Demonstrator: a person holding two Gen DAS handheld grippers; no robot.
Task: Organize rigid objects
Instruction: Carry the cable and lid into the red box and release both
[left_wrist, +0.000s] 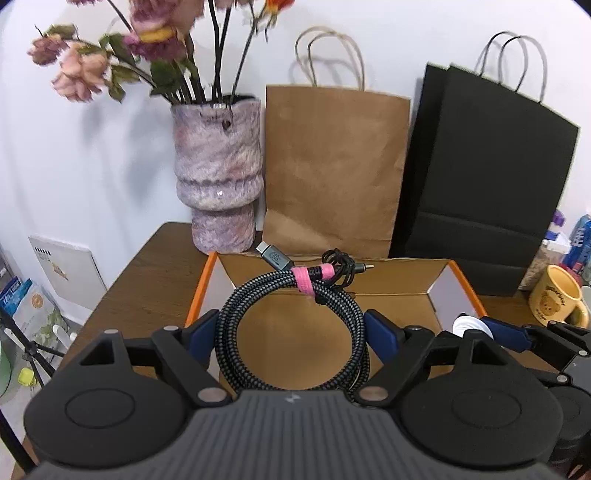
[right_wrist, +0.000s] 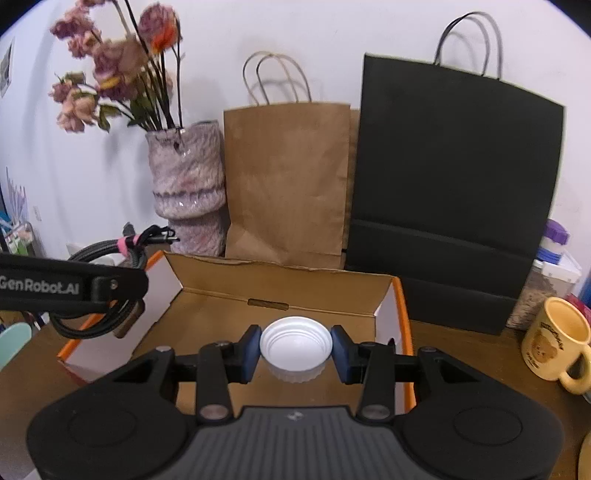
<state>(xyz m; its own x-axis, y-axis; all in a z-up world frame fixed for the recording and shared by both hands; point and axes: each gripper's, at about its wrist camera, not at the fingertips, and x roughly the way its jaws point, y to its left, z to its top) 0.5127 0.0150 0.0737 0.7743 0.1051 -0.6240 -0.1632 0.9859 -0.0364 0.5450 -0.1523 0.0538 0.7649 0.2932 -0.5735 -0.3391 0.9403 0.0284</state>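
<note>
Coiled cable (left_wrist: 295, 325) clamped in left hand-held gripper (left_wrist: 295, 332)

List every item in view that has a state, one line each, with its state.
Left claw: shut on the coiled cable, held above the box.
Right claw: shut on the white lid, threaded side up.
Cardboard box: open, nothing seen inside.
Yellow mug: upright on the table.
Vase: upright, holding flowers.
Brown bag: standing.
Black bag: standing.
</note>
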